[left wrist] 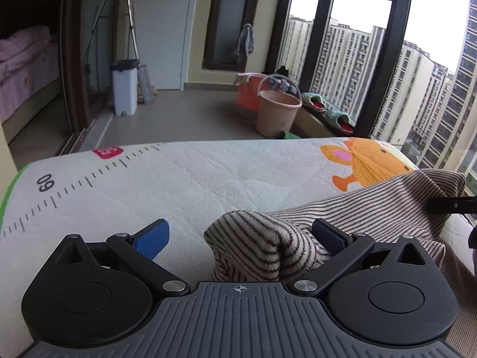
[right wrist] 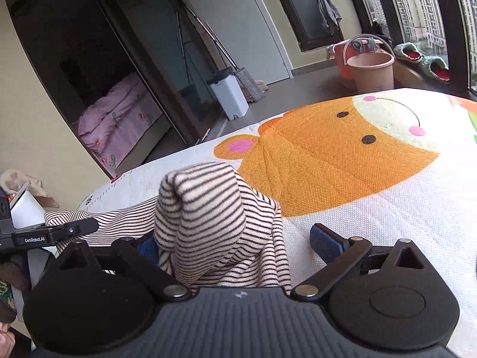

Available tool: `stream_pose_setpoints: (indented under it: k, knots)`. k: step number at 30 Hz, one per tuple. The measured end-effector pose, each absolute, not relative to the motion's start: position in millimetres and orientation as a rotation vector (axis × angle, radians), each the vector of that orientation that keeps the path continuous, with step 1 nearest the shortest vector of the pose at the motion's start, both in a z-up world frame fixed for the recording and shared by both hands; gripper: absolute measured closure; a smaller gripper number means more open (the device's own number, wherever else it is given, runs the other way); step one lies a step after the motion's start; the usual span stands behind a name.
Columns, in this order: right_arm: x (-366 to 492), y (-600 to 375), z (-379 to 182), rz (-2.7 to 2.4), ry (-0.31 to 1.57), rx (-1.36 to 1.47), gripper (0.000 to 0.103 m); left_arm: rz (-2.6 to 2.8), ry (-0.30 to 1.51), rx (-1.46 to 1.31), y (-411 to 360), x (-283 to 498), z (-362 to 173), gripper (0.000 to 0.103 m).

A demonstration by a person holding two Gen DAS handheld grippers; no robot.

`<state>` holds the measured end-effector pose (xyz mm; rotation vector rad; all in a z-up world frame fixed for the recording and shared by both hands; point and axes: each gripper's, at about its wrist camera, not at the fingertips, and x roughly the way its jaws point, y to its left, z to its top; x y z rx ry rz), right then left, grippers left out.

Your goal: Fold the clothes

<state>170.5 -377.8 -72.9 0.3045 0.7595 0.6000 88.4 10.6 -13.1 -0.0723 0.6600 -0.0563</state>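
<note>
A beige garment with thin dark stripes (left wrist: 351, 211) lies on a padded mat (left wrist: 184, 179) printed with a ruler scale and an orange bear. My left gripper (left wrist: 240, 237) is open, and a bunched fold of the garment sits between its blue pads, leaning on the right pad (left wrist: 328, 235). My right gripper (right wrist: 235, 244) is open too. A raised hump of the striped garment (right wrist: 208, 208) stands between its fingers and covers most of the left pad (right wrist: 148, 247). The right pad (right wrist: 325, 243) is bare over the mat (right wrist: 372, 208). The garment stretches between both grippers.
Beyond the mat's far edge are a pink bucket (left wrist: 275, 110), an orange tub (left wrist: 249, 94), a white bin (left wrist: 123, 88) and slippers (left wrist: 337, 116) on a window ledge. A doorway on the left shows a bed with pink bedding (left wrist: 26, 68). Black tool parts (right wrist: 56, 232) sit left.
</note>
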Motion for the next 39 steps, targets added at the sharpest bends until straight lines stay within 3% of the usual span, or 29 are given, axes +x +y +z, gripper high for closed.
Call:
stream_pose_setpoints:
  k: [7,8,10,12,14,15,16,17,22,27,29,31,33,39]
  knots:
    - [148.8,-381.8,-4.7,0.624,0.550,0.242,0.005,-0.067,0.640,-0.069,10.8,75.7,-11.0,0.000]
    - [146.5,-373.5,5.5,0.661,0.523,0.223,0.009,-0.060,0.656,-0.075,11.7,77.2,-15.3,0.000]
    - [144.0,-355.2,21.8,0.739,0.496,0.192,0.045,-0.055,0.677,-0.099,15.0,77.8,-23.3,0.000]
    - [151.0,-324.3,23.9,0.807,0.547,0.150,0.048,-0.057,0.690,-0.127,18.6,76.0,-29.6,0.000]
    - [159.5,-288.6,19.2,0.831,0.579,0.063,0.047,-0.067,0.701,-0.141,21.2,72.7,-34.1,0.000]
    - [165.0,-271.4,15.3,0.843,0.597,0.015,0.038,-0.072,0.704,-0.145,22.5,71.0,-35.9,0.000]
    - [171.1,-255.0,9.6,0.862,0.622,-0.035,0.021,-0.076,0.705,-0.148,23.5,69.8,-37.0,0.000]
    - [177.2,-239.6,3.2,0.885,0.653,-0.082,0.016,-0.082,0.703,-0.153,24.8,68.6,-37.9,0.000]
    - [203.1,-186.7,-32.0,0.903,0.812,-0.227,0.014,-0.109,0.691,-0.187,33.2,64.4,-43.3,0.000]
    - [216.0,-189.5,-61.3,0.914,0.914,-0.086,0.007,-0.123,0.671,-0.224,41.2,55.2,-40.9,0.000]
    - [210.4,-197.0,-64.1,0.931,0.913,-0.030,0.018,-0.124,0.652,-0.260,45.6,46.2,-37.5,0.000]
    - [200.1,-204.2,-58.9,0.946,0.897,0.004,0.046,-0.113,0.624,-0.289,51.2,34.3,-30.5,0.000]
    - [186.1,-212.8,-50.9,0.956,0.876,0.009,0.057,-0.101,0.596,-0.311,56.1,22.4,-22.0,0.000]
    - [133.3,-241.9,-39.5,1.013,0.836,0.002,0.065,-0.116,0.513,-0.318,46.4,1.4,14.3,0.000]
